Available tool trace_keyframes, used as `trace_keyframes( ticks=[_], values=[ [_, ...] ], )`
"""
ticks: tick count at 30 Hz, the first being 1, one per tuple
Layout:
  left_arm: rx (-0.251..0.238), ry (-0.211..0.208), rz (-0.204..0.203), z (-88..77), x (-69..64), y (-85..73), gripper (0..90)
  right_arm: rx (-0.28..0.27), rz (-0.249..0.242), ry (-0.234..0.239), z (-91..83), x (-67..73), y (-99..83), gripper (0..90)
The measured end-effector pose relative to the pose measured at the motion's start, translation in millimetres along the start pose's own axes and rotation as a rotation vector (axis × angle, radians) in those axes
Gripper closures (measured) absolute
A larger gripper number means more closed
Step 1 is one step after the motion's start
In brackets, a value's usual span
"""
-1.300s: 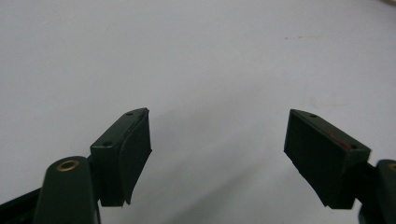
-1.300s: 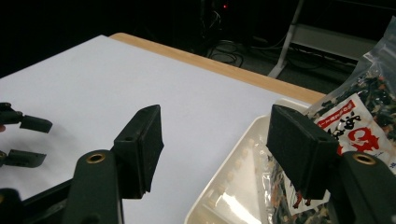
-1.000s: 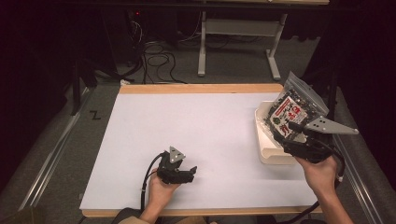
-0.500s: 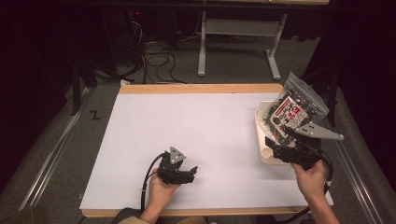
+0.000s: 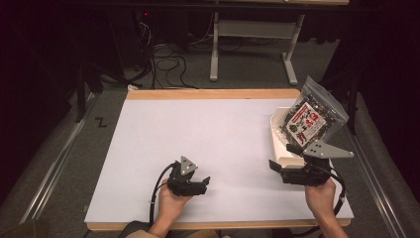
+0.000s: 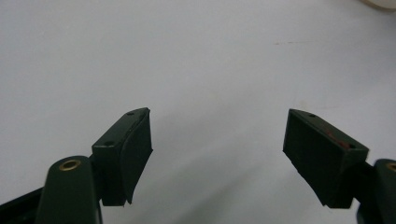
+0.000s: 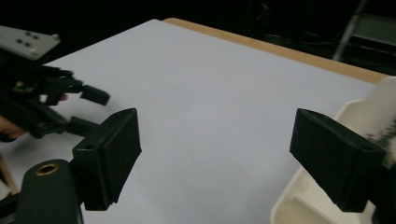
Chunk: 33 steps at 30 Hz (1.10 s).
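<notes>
From above, the snack bag [image 5: 308,119] stands tilted in the white tray [image 5: 278,148] at the right edge of the bench [image 5: 208,129], its top leaning out past the tray's far right corner. The right hand-held gripper [image 5: 281,157] sits just at the tray's near left corner, apart from the bag; its jaws have just been opening and stand wide with nothing between them. The left hand-held gripper [image 5: 204,183] rests on the bench well to the left of the tray, pointing toward it.

The right gripper view adds the tray's inner wall [image 7: 327,196] close behind the right-hand jaw, a blurred pale edge of the bag [image 7: 385,105] above it, and the other gripper [image 7: 86,109] farther off across the white surface.

The left gripper view looks along its own hand-held gripper [image 6: 217,140]: jaws spread wide over bare bench [image 6: 196,56], empty, with a sliver of the tray [image 6: 380,3] at the top right corner.
</notes>
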<state>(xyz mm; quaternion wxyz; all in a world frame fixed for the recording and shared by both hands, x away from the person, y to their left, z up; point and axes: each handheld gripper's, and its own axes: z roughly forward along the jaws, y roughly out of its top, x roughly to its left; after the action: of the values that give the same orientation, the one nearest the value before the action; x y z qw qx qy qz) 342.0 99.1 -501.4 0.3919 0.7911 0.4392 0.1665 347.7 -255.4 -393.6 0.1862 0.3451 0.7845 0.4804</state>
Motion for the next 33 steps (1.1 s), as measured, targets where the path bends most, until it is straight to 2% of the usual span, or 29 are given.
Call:
trace_keyframes(
  ticks=[2, 5, 10, 15, 19, 21, 28, 31, 33],
  values=[
    [0.001, 0.002, 0.003, -0.1, -0.4, 0.0, 24.4, 0.016, -0.006, 0.031, 5.2, 1.5, -2.8, 16.4],
    [-0.004, 0.003, 0.004, -1.1, -0.6, -0.1, 24.4, 0.044, -0.009, 0.017, 13.7, 4.4, -7.4, 19.2],
    [-0.004, 0.004, 0.002, -0.3, -0.4, 0.0, 24.5, 0.057, -0.004, 0.03, 25.5, 7.9, -14.7, 19.9],
    [-0.007, 0.008, 0.007, -1.3, -1.2, -0.1, 24.8, 0.077, -0.008, 0.029, 33.9, 12.3, -18.8, 25.2],
    [-0.003, 0.011, 0.008, -0.8, -1.3, 0.1, 24.8, 0.081, 0.0, 0.039, 41.3, 14.4, -23.1, 23.4],
    [-0.007, 0.011, 0.008, -0.8, -1.7, 0.0, 24.9, 0.091, 0.001, 0.027, 45.5, 15.3, -24.8, 23.4],
    [-0.009, 0.011, 0.009, -1.2, -1.6, -0.1, 24.9, 0.125, -0.017, 0.036, 59.8, 20.2, -30.6, 24.2],
    [-0.007, 0.012, 0.01, -1.1, -1.8, -0.1, 24.9, 0.129, -0.02, 0.045, 64.6, 21.2, -31.5, 24.8],
    [-0.009, 0.011, 0.013, -1.6, -2.1, -0.2, 24.9, 0.114, -0.023, 0.053, 67.0, 21.6, -32.2, 24.2]
  ],
)
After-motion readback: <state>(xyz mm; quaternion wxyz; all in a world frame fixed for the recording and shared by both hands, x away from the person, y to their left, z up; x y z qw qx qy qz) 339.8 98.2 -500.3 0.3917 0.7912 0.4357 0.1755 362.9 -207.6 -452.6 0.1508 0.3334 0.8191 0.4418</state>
